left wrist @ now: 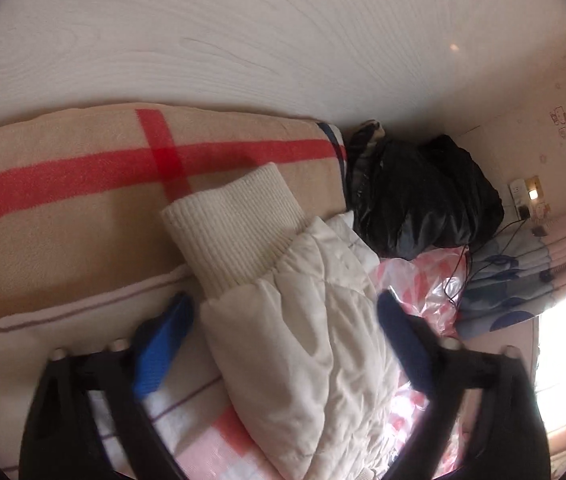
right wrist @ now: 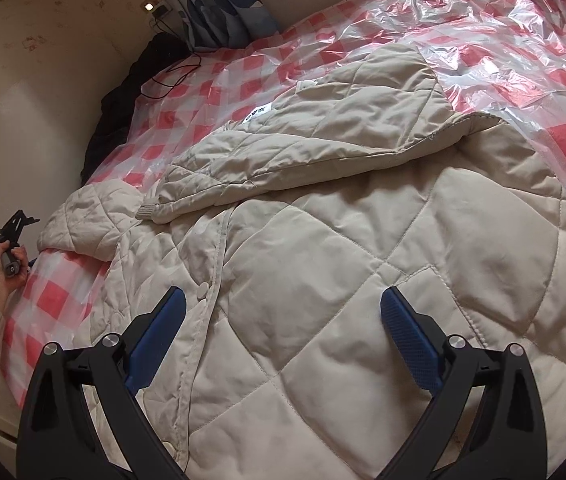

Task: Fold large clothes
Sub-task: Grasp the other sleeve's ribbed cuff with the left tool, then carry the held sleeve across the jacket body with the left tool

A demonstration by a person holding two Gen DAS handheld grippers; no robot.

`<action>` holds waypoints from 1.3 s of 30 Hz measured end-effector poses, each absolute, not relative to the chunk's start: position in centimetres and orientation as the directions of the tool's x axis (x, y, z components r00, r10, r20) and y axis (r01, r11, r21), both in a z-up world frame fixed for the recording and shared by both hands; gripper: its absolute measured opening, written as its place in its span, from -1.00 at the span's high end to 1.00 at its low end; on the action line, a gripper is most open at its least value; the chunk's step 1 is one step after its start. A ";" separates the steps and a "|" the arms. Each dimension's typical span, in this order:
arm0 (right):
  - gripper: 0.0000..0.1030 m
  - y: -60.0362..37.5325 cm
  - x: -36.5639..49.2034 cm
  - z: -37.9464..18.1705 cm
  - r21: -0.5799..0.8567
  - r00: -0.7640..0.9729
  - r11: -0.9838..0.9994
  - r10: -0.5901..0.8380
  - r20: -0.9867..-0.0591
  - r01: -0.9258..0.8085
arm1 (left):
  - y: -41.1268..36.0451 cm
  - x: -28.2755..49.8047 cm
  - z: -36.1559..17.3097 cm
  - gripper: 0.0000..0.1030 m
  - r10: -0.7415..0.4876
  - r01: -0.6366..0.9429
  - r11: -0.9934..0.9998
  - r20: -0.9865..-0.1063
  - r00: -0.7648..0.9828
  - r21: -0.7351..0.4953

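Left gripper (left wrist: pixel 285 322) straddling the jacket's sleeve (left wrist: pixel 307 344), blue pads either side of the padded cloth with a gap showing on both sides, so apart and not pressing; no grip visible. Right gripper (right wrist: pixel 283 308) spread wide above the jacket's body, nothing between its fingers.

Cream quilted jacket (right wrist: pixel 323 280), puffy, stitched in large diamonds, spread front-up across a bed covered by a clear plastic sheet (right wrist: pixel 503 40) printed in red and white checks. Snap buttons running down the front placket, near the left finger in the right wrist view. One sleeve folded over the chest, ribbed cuff pointing left, small white label (right wrist: pixel 257 113) showing near the collar. Other sleeve at the bed's left edge, ending in a wide ribbed knit cuff (left wrist: pixel 231 228) that rests against a tan blanket (left wrist: pixel 63 160) with red stripes.

Seen from the right wrist camera: a hand (right wrist: pixel 5 276) in a pale knitted sleeve at the left border, wrapped round the left gripper's black handle beside the bed edge, just short of the bunched sleeve. Both grippers angled downward toward the bedding. Black shiny garment (left wrist: pixel 423 196) heaped beyond the cuff, against the wall.
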State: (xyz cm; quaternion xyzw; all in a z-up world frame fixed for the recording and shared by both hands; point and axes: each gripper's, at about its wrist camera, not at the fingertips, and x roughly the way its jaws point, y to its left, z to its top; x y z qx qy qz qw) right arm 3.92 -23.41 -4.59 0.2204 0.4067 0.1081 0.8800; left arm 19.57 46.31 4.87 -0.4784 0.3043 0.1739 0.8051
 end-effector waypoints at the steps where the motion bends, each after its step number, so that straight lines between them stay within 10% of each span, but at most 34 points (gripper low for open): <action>1: -0.83 -23.5 3.9 -4.5 0.475 0.649 0.880 0.367 -0.666 -0.011 | 46.5 19.8 4.6 0.16 -0.025 -0.580 0.482 -0.672 0.740 -0.656; 4: -0.83 -23.6 3.8 -4.3 0.460 0.663 0.888 0.343 -0.665 0.002 | 46.8 19.8 4.1 0.48 -0.041 -0.565 0.486 -0.664 0.747 -0.667; 15: -0.83 -26.4 4.3 -2.4 0.232 0.718 0.959 0.048 -0.694 0.160 | 42.8 18.1 10.1 0.58 -0.048 -0.380 0.591 -0.501 0.864 -0.712; 39: -0.85 -28.5 5.5 -4.8 0.418 0.614 0.883 0.212 -0.760 0.212 | 21.7 19.0 21.5 0.59 -0.295 0.003 0.777 -0.360 0.885 -0.629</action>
